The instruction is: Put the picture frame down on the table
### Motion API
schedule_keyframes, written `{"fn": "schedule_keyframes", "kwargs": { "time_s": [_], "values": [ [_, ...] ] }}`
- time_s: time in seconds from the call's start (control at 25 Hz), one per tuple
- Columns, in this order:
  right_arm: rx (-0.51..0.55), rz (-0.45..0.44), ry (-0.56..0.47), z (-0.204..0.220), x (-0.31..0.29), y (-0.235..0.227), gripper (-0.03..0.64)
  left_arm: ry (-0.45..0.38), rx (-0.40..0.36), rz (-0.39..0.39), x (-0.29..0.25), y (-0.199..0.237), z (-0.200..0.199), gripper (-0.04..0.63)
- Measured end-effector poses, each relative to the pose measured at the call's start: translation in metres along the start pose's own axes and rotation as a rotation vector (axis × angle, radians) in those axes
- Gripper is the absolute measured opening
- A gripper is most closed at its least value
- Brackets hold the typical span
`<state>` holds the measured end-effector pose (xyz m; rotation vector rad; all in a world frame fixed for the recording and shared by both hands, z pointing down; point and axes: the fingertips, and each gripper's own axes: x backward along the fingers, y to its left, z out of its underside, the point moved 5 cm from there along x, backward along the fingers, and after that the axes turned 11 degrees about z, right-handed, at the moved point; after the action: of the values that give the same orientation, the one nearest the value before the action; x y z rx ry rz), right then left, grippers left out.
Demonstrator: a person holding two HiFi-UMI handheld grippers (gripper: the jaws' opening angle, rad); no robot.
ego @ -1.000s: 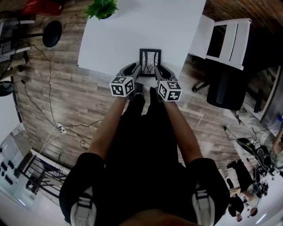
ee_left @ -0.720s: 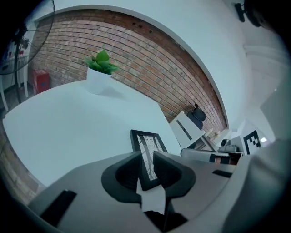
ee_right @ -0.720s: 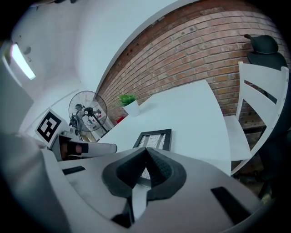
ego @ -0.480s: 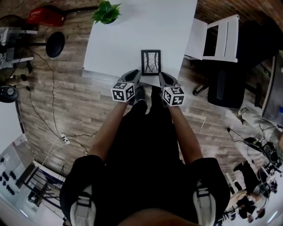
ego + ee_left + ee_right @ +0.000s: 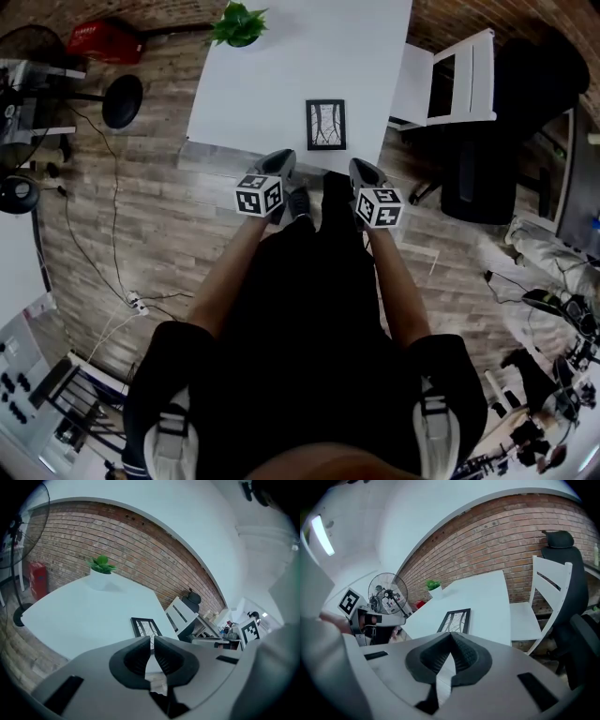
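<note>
Underfoot, the grey-brown wood-plank floor (image 5: 122,225) fills most of the head view, with loose cables trailing across it on the left. Behind the room's far side runs a red brick wall (image 5: 140,550) under a pale upper wall. Next comes the rectangular white table (image 5: 281,75), its near edge just ahead of the person in dark clothes (image 5: 300,356), who stands facing it with both forearms stretched forward.

To the table's right stand 2 seats: a black office chair (image 5: 487,178) and, closer to the table's side, a white slatted wooden chair (image 5: 450,80). A round black floor fan (image 5: 387,594) stands off to the left.

Each hand carries 1 grey tool with a black-and-white marker cube. The left gripper (image 5: 284,159) hangs over the floor just short of the table's edge; its 2 dark pads are pressed together at the tips, with nothing caught between them. The right gripper (image 5: 361,169) sits level with it, a little apart to the right, and its jaws are likewise clenched on nothing.

At the table's far left corner is a small green plant in a white pot (image 5: 239,23).

Smallest, the black rectangular picture frame with a pale print of dark branching lines (image 5: 326,125) lies flat on the table near its near edge, ahead of and between both tools, touching neither.
</note>
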<state>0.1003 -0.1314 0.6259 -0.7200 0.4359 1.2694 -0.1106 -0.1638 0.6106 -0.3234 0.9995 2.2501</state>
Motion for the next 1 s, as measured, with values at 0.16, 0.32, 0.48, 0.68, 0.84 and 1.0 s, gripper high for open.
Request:
{"fn": "schedule_keyframes", "kwargs": {
  "time_s": [0.16,0.32,0.48,0.68,0.84,1.0],
  "values": [
    [-0.022,0.018,-0.036,0.003,0.016,0.003,-0.003,-0.002,-0.014,0.001,0.019,-0.003,0.006,0.04],
    [-0.021,0.028,-0.057,0.007,0.027,0.008,-0.003,-0.007,-0.016,0.001,0.036,-0.003,0.014,0.04],
    [-0.025,0.038,-0.075,0.01,0.037,0.013,-0.003,-0.014,-0.021,-0.001,0.05,-0.004,0.02,0.04],
    [-0.038,0.037,-0.106,0.005,0.041,0.021,-0.005,-0.025,-0.037,-0.005,0.062,-0.006,0.021,0.04],
    [-0.031,0.035,-0.115,0.003,0.044,0.026,-0.003,-0.034,-0.044,-0.008,0.07,-0.006,0.019,0.04],
    [-0.033,0.038,-0.12,0.007,0.046,0.029,-0.005,-0.042,-0.044,-0.008,0.075,-0.005,0.023,0.038]
  ]
}}
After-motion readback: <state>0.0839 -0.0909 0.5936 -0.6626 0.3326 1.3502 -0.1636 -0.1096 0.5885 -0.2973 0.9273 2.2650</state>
